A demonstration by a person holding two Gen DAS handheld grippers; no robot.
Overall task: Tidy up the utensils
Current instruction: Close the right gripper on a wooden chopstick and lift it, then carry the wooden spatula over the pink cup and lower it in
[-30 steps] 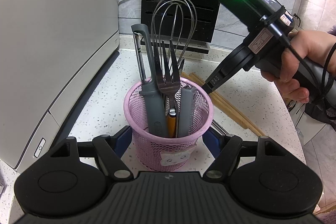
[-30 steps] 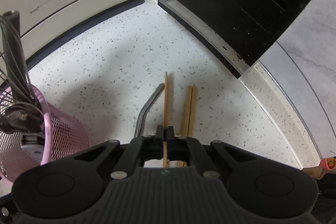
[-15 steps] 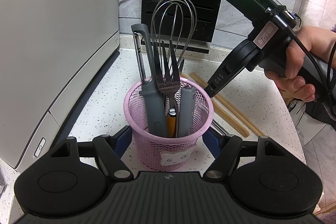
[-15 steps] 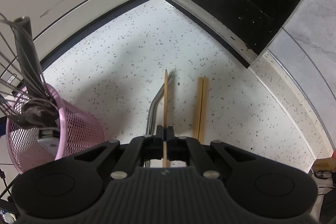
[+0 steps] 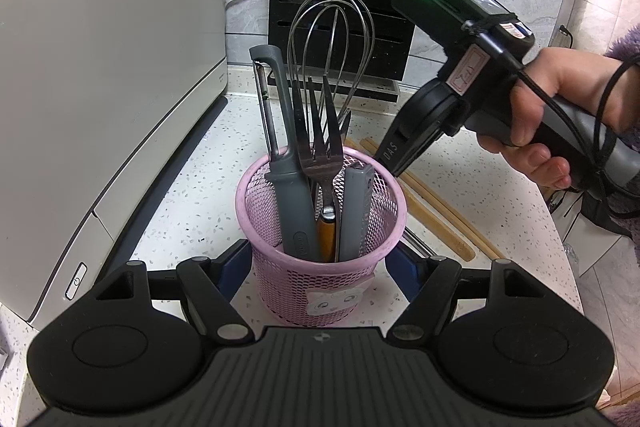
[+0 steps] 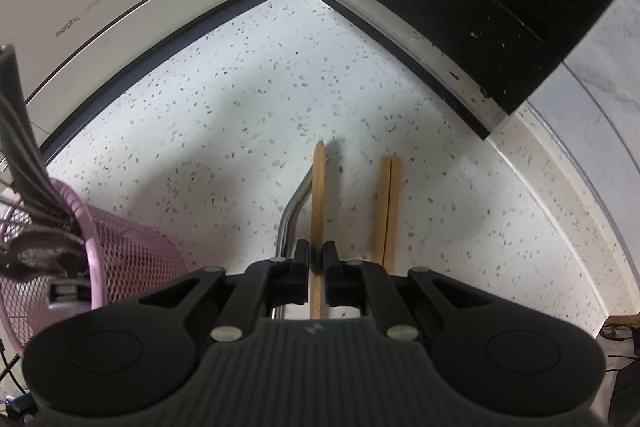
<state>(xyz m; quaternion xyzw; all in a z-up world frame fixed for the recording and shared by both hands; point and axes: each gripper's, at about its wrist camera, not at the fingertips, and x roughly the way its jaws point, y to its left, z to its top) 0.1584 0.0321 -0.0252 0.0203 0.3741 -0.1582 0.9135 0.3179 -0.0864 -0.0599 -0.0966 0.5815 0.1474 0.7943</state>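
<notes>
- Left side of the left-wrist view: a white appliance (image 5: 100, 67) fills the frame edge. It plays no part in this step.
- Lower centre, same view: the left gripper (image 5: 320, 267) is clamped on the pink mesh cup (image 5: 244, 195), one blue pad on each side of its wall. The cup stands upright on the speckled counter (image 6: 240, 107).
- Cup contents, left to right: a grey peeler (image 5: 280, 155), a fork (image 5: 322, 155) with its tines up, an orange-brown handle (image 5: 326, 239) low inside, and a grey handle (image 5: 354, 211). A wire whisk (image 5: 332, 35) rises behind them. The cup looks well filled but has room on its right side.
- Right of the cup: the right gripper (image 6: 316, 259) points steeply down. Its fingers are nearly together with a single wooden chopstick (image 6: 318, 195) gripped between them.
- In the right-wrist view, a bent steel handle (image 6: 294, 211) lies just left of that chopstick, and a pair of chopsticks (image 6: 387, 211) lies flat to its right.
- Step in hand, as I judge it: picking up a loose chopstick to put in the cup.
- The next move calls for a lift clear of the steel handle, then a swing left over the rim into the gap right of the grey handle.
</notes>
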